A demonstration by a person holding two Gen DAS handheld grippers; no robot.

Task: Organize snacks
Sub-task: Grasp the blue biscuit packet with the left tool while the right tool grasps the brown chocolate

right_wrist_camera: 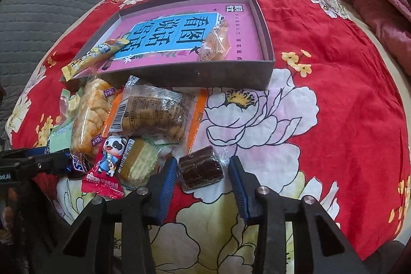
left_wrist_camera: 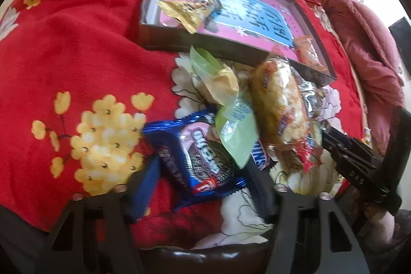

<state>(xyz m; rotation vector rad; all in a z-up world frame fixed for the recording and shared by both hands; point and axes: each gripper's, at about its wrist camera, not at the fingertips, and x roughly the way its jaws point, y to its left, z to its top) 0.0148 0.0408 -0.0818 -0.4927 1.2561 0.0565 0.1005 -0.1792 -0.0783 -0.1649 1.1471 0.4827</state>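
Red floral cloth (right_wrist_camera: 334, 84) covers the work surface, and on it a shallow cardboard box (right_wrist_camera: 267, 73) serves as the collection tray, with a loose pile of snacks lying just in front of its near wall. The step in hand appears to be pick-up, with both tools positioned at the pile and most items not yet in the box. The right gripper (right_wrist_camera: 203, 175) stands open, its blue pads either side of a dark brown wrapped cake (right_wrist_camera: 200, 168) at the pile's near edge; neither pad clearly touches it. The cake's long axis runs roughly across the gap, from pad to pad, tilted slightly, so closing would clamp it end to end; turning the wrist to bear on the shorter sides would likely give a firmer hold. The left gripper (left_wrist_camera: 203, 184) is also open, straddling a blue Oreo pack (left_wrist_camera: 203, 158) that lies flat and skewed, its long axis running diagonally from near-right toward far-left, with a green packet (left_wrist_camera: 231, 125) overlapping its far corner. The box already holds a gold wrapper (left_wrist_camera: 185, 10) hanging over one corner and an orange packet (left_wrist_camera: 308, 53) toward the other end. The next move calls for closing on each item, lifting clear of its neighbours and carrying it over the near wall. The overlapping green packet may drag along with the Oreo pack.
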